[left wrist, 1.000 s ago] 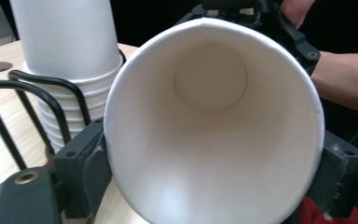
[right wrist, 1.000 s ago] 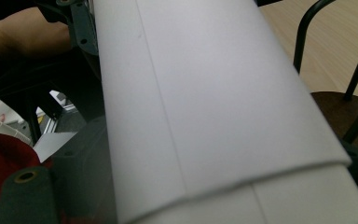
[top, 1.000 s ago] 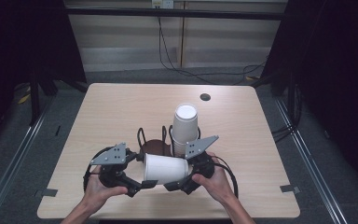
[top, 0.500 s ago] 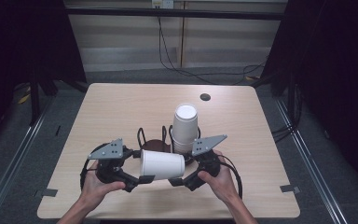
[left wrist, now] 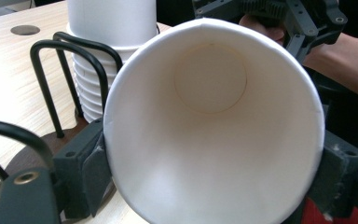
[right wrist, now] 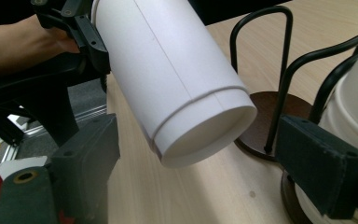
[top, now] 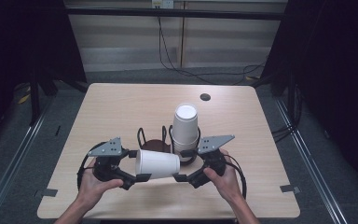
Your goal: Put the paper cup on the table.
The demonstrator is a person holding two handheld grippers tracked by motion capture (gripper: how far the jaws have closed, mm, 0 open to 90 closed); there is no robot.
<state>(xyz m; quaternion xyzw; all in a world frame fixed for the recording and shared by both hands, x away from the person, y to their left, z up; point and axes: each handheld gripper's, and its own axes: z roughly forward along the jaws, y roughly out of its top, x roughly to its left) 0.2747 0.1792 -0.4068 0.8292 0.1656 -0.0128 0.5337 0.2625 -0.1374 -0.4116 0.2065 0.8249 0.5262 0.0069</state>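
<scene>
Holding: left gripper clamps a white paper cup at its rim end, cup lying sideways above the table; base of the cup points toward the right gripper
Left claw state: closed on the cup; left gripper view shows both pads pressed on the outside of the rim, one each side, rim slightly squashed
Right claw state: wide; right gripper view shows its two jaws well apart with the cup's base between and beyond them, pads not touching it
Cup position: high view puts it at the near middle of the table, between the two hands, just in front of the wire holders
High view extra: both hands and both grey plates, whole table, a dark round grommet at the far edge, the stack of cups standing upside down in the right holder
Left gripper view extra: looks straight into the cup's mouth, inner bottom disc visible; stack's ribbed rims and the black wire holder to the left; right gripper and hand behind the cup
Right gripper view extra: cup's outer wall with seam and base ring; empty holder's brown round base and wire loops behind the cup; left hand at upper left
Cannot tell: whether the cup's base touches the right jaws from the high view alone
</scene>
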